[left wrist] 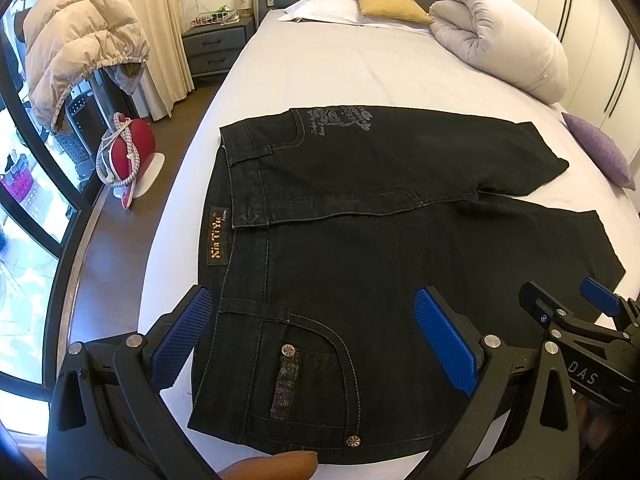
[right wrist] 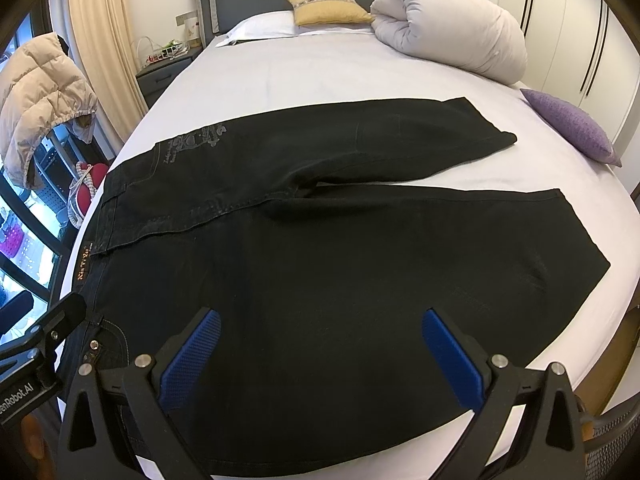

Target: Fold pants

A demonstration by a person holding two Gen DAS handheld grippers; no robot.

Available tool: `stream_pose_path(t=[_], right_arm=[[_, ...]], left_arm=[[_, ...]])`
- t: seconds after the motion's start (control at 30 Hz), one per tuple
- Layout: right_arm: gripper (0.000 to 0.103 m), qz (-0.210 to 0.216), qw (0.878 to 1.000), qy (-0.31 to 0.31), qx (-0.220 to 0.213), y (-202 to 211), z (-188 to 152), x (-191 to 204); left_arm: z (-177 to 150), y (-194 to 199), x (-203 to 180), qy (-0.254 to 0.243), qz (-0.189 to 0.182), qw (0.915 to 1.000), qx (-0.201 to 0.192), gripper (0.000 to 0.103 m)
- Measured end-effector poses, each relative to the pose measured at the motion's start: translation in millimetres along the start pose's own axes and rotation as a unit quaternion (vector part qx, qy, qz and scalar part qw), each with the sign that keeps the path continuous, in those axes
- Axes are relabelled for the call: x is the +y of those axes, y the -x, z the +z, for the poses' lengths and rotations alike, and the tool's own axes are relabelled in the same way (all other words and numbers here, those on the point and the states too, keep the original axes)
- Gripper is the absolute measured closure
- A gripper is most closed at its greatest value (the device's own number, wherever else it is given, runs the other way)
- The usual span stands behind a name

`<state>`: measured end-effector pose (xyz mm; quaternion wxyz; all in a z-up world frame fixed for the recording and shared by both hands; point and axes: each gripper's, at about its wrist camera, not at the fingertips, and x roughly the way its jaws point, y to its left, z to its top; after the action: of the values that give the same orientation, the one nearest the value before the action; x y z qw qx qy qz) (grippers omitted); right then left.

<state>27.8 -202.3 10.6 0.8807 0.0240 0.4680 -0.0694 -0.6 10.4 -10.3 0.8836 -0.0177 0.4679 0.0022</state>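
Observation:
Black jeans [left wrist: 360, 240] [right wrist: 320, 248] lie spread flat on the white bed, waistband toward the left edge, both legs stretching right and slightly apart. A brown label [left wrist: 219, 236] marks the waistband. My left gripper [left wrist: 316, 320] hovers open over the near front pocket [left wrist: 312, 376], its blue pads [left wrist: 184, 340] wide apart with nothing between them. My right gripper [right wrist: 322, 344] stands open above the near leg's thigh, holding nothing. The right gripper [left wrist: 576, 308] also shows at the right of the left wrist view, and the left gripper [right wrist: 44, 340] shows at the left of the right wrist view.
A rolled white duvet [left wrist: 500, 32] [right wrist: 452, 24], a yellow cushion [left wrist: 390, 2], a white pillow [left wrist: 324, 10] and a purple cushion [right wrist: 572, 128] sit at the bed's far side and right. A nightstand [left wrist: 218, 46], hanging beige jacket [left wrist: 80, 44] and red object [left wrist: 132, 148] stand left.

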Motion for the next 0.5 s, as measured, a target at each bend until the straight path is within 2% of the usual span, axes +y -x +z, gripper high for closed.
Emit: stream_pose_path(t=[0.17, 0.3, 0.37, 0.43, 0.5], right_arm=[[0.0, 0.001, 1.0, 0.0, 0.002, -1, -1, 1], [0.0, -0.014, 1.0, 0.017, 0.007, -3, 3, 6], [0.0, -0.013, 0.999, 0.033, -0.004, -1, 3, 9], [0.0, -0.012, 0.999, 0.039, -0.02, 2, 7, 8], [0.0, -0.005, 0.999, 0.037, -0.039, 6, 14, 3]], left_arm=[[0, 4, -2, -0.002, -0.001, 0.9999, -0.015, 0.0], [-2, 14, -2, -0.002, 0.002, 0.9983, -0.057, 0.0], [-3, 18, -4, -0.015, -0.003, 0.997, -0.076, 0.0], [-1, 18, -6, -0.034, -0.002, 0.9964, -0.077, 0.0], [2, 13, -6, -0.041, -0.022, 0.9973, -0.056, 0.0]])
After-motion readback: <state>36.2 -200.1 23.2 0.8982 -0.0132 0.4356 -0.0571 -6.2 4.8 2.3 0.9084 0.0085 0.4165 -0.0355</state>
